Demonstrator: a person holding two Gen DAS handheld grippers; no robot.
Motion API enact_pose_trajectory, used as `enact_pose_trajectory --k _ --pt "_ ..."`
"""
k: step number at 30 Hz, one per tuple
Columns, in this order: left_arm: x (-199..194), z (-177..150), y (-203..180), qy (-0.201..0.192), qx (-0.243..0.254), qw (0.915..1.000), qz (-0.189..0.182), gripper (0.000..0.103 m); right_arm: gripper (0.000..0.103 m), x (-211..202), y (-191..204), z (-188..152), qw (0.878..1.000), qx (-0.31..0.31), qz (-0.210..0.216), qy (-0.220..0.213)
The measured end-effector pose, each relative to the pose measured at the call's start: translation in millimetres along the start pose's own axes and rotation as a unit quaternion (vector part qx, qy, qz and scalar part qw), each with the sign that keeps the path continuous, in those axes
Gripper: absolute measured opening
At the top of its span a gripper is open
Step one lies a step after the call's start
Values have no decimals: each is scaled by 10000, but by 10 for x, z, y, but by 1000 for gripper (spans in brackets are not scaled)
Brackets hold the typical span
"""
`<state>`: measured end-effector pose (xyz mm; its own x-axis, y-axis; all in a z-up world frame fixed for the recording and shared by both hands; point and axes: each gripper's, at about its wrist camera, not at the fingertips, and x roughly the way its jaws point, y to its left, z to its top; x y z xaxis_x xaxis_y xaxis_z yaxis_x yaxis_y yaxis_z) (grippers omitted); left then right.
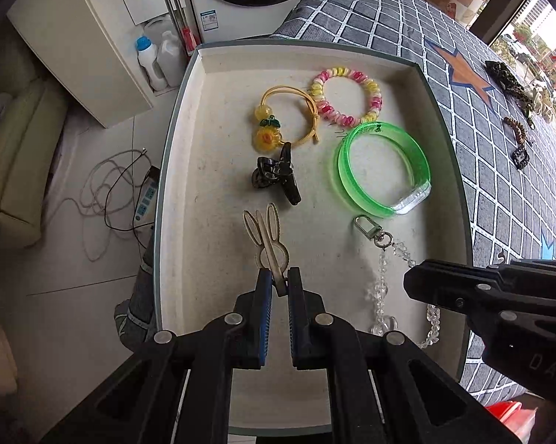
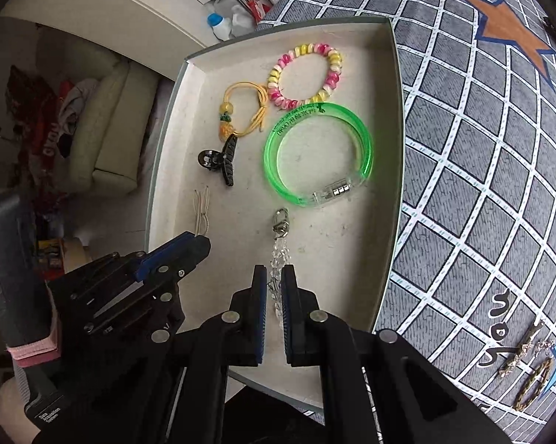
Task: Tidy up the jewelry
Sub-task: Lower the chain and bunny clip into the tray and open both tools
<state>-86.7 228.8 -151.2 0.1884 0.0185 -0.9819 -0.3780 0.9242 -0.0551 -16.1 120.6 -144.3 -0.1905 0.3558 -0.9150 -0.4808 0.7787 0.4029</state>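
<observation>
A beige rabbit-shaped hair clip (image 1: pixel 268 236) sticks out from my left gripper (image 1: pixel 279 281), which is shut on its lower end over the white tray (image 1: pixel 211 192). My right gripper (image 2: pixel 274 277) is shut on a clear crystal bead chain (image 2: pixel 278 255) whose metal clasp (image 2: pixel 281 220) points into the tray. In the left wrist view the right gripper (image 1: pixel 411 281) comes in from the right, with the bead chain (image 1: pixel 381 281) under it. In the right wrist view the left gripper (image 2: pixel 200 244) holds the rabbit clip (image 2: pixel 201 207) at the tray's left edge.
In the tray lie a green bangle (image 1: pixel 381 127), a pink-and-yellow bead bracelet (image 1: pixel 324 107), a yellow cord bracelet with a fruit charm (image 1: pixel 266 137) and a black claw clip (image 1: pixel 278 174). More jewelry (image 2: pixel 529 388) rests on the grey checked cloth (image 2: pixel 481 185). Cables (image 1: pixel 104 192) lie on the floor.
</observation>
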Motion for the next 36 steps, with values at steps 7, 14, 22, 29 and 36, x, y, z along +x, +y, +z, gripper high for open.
enact_pose_trajectory --k 7,14,22,29,36 --pt "161 132 -33 -16 -28 9999 100 15 8 173 -44 165 9991 -76 -409 31" --pt "191 308 -24 -196 7 9996 215 15 8 204 -110 373 9983 44 -574 -87" --pt "189 317 -30 -163 77 9992 349 15 9 215 -137 388 9980 77 -622 -4" --pt "140 282 -20 -94 20 9993 350 15 14 -14 -143 442 9985 145 -463 -237" --pt "96 289 -94 -48 105 9991 419 15 52 -345 -150 368 9974 215 -411 -558"
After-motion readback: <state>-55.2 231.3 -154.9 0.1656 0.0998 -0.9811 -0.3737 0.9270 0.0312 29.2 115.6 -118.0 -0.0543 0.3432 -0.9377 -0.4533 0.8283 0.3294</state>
